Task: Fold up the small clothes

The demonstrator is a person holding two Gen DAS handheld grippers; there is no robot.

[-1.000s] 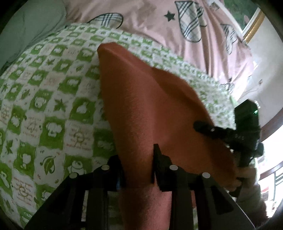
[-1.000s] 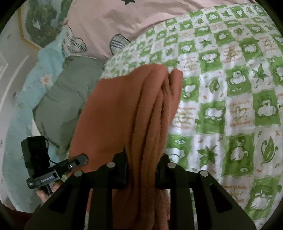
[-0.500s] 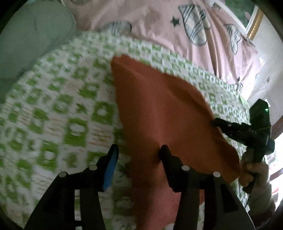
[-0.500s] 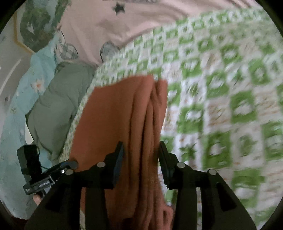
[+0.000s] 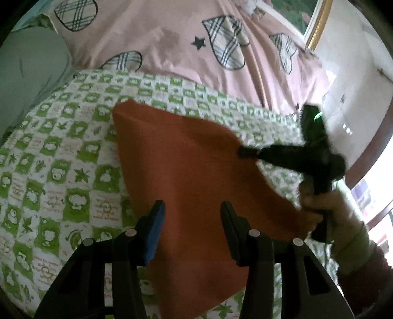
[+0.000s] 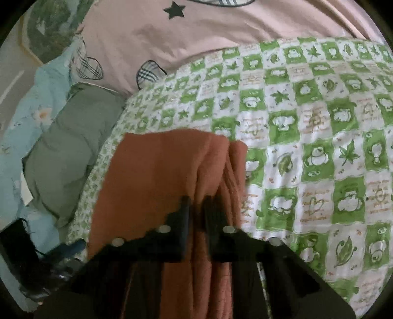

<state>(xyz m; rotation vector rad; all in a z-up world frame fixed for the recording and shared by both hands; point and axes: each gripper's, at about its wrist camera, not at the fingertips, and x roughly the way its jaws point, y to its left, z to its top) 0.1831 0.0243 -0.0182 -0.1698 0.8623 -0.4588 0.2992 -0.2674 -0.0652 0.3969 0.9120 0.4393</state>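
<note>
A rust-orange cloth lies folded on a green-and-white checked blanket. My left gripper is open, its two fingers spread apart over the cloth's near part, holding nothing. In the right wrist view the same cloth shows bunched folds along its right side. My right gripper has its jaws nearly together with a ridge of the cloth between them. From the left wrist view the right gripper is seen at the cloth's right corner, held by a hand.
A pink quilt with plaid hearts and stars lies behind the blanket. A grey-green pillow and light blue bedding lie to the left. A wall and a gold picture frame are at the right.
My left gripper opened and let go of the cloth, then drew back. The cloth now lies lower on the blanket. My right gripper opened briefly and has closed again on the cloth's fold.
</note>
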